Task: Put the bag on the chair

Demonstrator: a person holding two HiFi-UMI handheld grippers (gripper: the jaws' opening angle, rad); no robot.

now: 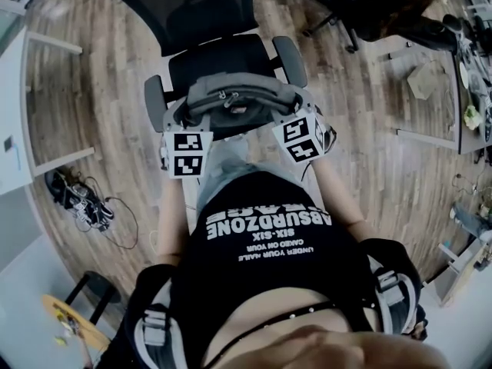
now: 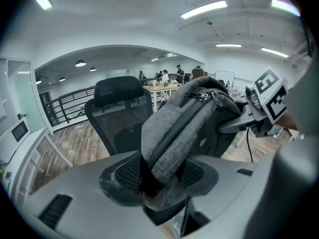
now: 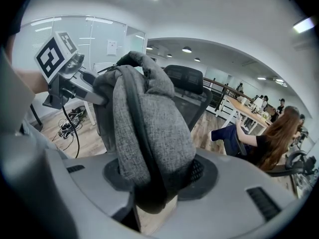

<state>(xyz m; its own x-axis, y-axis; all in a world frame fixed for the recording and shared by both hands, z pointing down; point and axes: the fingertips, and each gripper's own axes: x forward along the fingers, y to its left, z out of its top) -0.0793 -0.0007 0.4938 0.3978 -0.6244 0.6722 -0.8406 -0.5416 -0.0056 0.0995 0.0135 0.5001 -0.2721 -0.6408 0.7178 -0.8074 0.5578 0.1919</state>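
The grey backpack (image 1: 234, 102) hangs between the left tongs (image 1: 183, 118) and the right tongs (image 1: 298, 104), each clamped on a bunched end of its cloth. The black office chair (image 1: 223, 56) lies just ahead of and below them. I judge the bag brought to the seat but not yet set down, so lowering and letting go remain. It is soft, heathered fabric with a dark zip on top.

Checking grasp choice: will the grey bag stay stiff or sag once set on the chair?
Probably floppy: the grey fabric bag bunches where the right gripper pinches it. Likely fairly light, since it and the left gripper carry it by pinched edges alone. On the office chair it may slump.
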